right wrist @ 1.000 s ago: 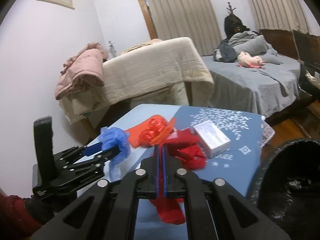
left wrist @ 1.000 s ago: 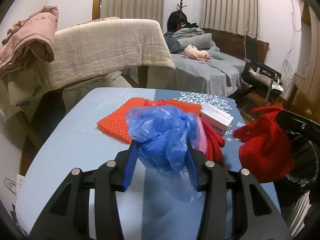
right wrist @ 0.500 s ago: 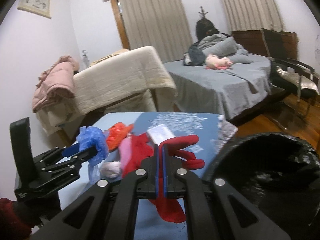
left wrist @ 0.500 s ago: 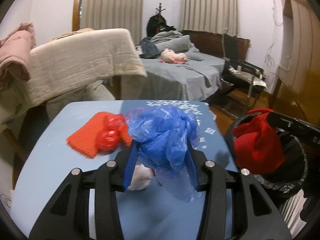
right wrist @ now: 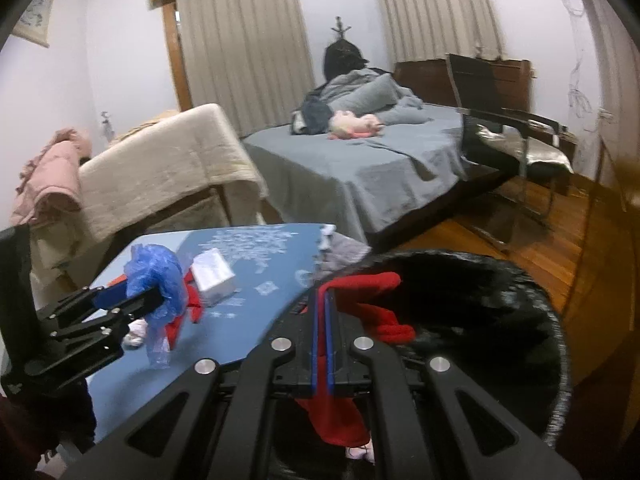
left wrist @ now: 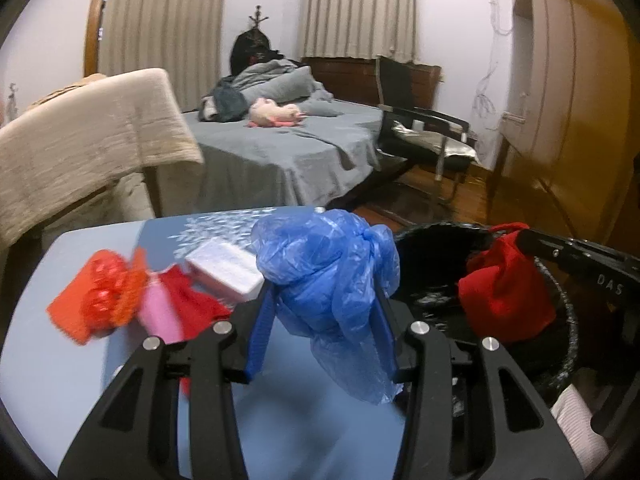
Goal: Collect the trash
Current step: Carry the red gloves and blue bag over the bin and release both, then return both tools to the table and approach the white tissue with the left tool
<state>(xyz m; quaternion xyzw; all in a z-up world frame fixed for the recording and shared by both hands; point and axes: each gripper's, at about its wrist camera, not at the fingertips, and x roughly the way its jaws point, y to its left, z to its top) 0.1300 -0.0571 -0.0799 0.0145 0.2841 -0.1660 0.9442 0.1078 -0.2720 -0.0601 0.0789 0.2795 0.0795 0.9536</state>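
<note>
My left gripper (left wrist: 324, 312) is shut on a crumpled blue plastic bag (left wrist: 328, 272), held above the blue table's right end beside the bin. From the right wrist view the same bag (right wrist: 156, 276) hangs in that gripper at the left. My right gripper (right wrist: 324, 304) is shut on a red glove (right wrist: 372, 312), which dangles over the mouth of a black-lined trash bin (right wrist: 500, 320). The left wrist view shows the glove (left wrist: 504, 284) hanging over the bin (left wrist: 432, 264).
On the blue table (left wrist: 72, 360) lie an orange mat and red crumpled wrapper (left wrist: 100, 292), pink and red cloth (left wrist: 176, 304) and a white box (left wrist: 224, 268). Behind stand a blanket-draped sofa (left wrist: 88, 132), a grey bed (left wrist: 292, 148) and a black chair (left wrist: 424, 132).
Both grippers have swung right with their loads. The red glove went from over the table to over the bin; the blue bag now hangs near the table's right end.
</note>
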